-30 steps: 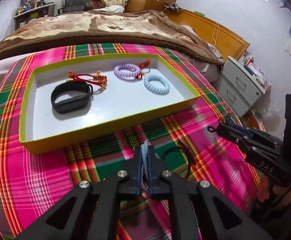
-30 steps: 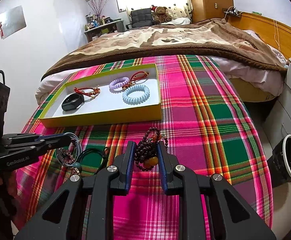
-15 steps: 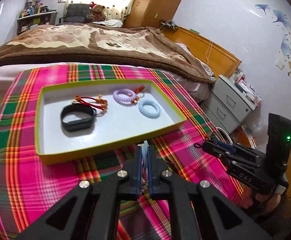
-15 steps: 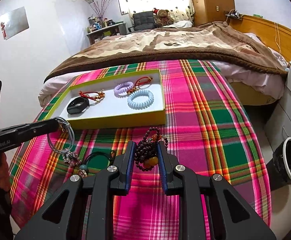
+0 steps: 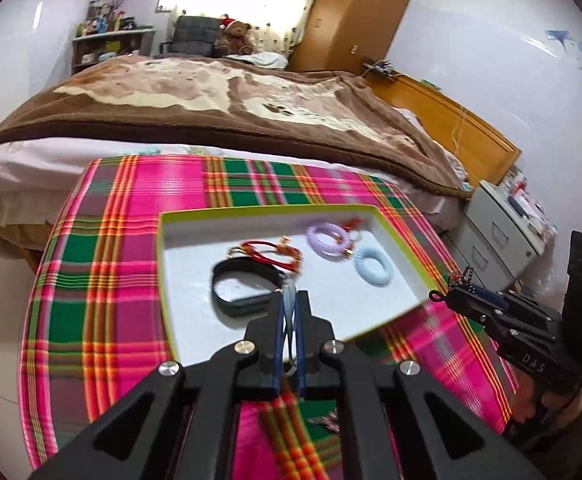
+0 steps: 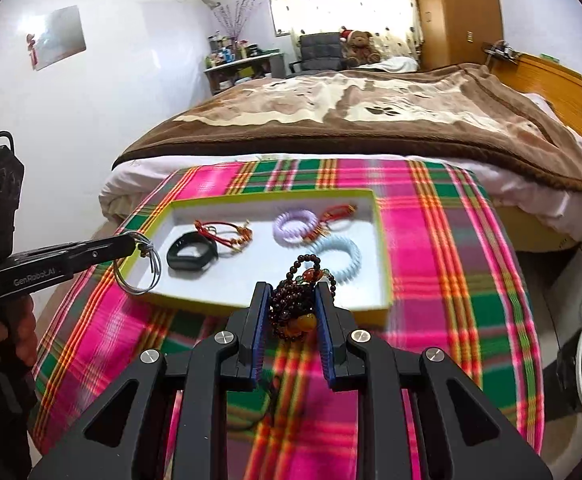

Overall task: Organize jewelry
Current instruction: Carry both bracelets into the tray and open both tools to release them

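The left gripper [image 5: 290,312] is pinching a thin pale-grey cord bracelet [image 6: 138,270] between nearly closed jaws. In the right wrist view the bracelet's loops are hanging from the gripper's tip over the near left corner of the tray [image 6: 385,276], with a small dark bead at the knot. The right gripper [image 6: 293,312] is clamping a dark red beaded bracelet [image 6: 297,308] with an amber bead, its jaws standing partway apart around the bunched beads; a loop of beads is sticking up above the pads [image 6: 260,320]. This gripper is hovering over the plaid cloth [image 6: 451,272], close to the near edge of the tray.

The tray is a shallow white box with yellow-green walls, sitting on the pink and green plaid cloth that is covering the foot of a bed. Inside it, a black wristband [image 5: 247,288] is lying toward the near left, with a red cord bracelet [image 5: 269,252] just behind it and touching it. A lilac spiral hair tie [image 5: 327,238] is lying toward the far right, with a second red cord piece [image 6: 337,216] overlapping it. A pale blue spiral hair tie [image 5: 373,266] is lying just nearer, by the right wall.

A brown blanket [image 5: 195,96] is covering the rest of the bed. A person's hand [image 6: 7,332] is gripping the left gripper's handle.
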`<state>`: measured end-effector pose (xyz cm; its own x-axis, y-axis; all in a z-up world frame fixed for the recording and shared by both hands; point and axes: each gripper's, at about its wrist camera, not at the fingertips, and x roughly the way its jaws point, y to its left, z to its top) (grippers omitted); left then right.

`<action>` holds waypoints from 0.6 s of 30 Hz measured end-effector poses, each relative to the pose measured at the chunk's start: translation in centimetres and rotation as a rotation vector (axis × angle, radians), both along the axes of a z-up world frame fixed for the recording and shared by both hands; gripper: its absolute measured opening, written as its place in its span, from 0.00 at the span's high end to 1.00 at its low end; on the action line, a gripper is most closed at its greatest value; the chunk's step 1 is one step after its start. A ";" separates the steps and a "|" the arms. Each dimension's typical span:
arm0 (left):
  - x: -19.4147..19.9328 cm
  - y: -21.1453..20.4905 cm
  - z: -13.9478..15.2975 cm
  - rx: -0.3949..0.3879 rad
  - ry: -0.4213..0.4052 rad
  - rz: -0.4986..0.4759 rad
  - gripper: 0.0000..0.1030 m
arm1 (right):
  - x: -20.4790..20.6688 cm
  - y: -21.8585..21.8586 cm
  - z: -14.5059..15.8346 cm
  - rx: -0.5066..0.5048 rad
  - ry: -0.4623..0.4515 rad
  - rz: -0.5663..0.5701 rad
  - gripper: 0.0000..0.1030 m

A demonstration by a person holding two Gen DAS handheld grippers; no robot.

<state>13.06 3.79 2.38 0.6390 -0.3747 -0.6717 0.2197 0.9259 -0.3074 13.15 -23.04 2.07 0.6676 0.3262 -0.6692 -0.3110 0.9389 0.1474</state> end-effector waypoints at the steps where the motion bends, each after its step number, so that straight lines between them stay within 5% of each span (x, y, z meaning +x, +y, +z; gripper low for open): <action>1: 0.4 0.3 -0.1 -0.001 -0.001 0.009 0.95 | 0.7 0.5 -0.1 -0.001 0.005 0.012 0.78; 18: 2.2 1.0 -4.4 0.014 0.099 0.029 0.95 | 7.6 4.3 -4.5 -0.091 0.127 0.064 0.78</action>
<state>15.25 4.77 -2.02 0.5797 -0.3467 -0.7374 0.1615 0.9359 -0.3131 20.80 -18.78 -2.44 0.5554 0.2997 -0.7757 -0.3545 0.9291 0.1051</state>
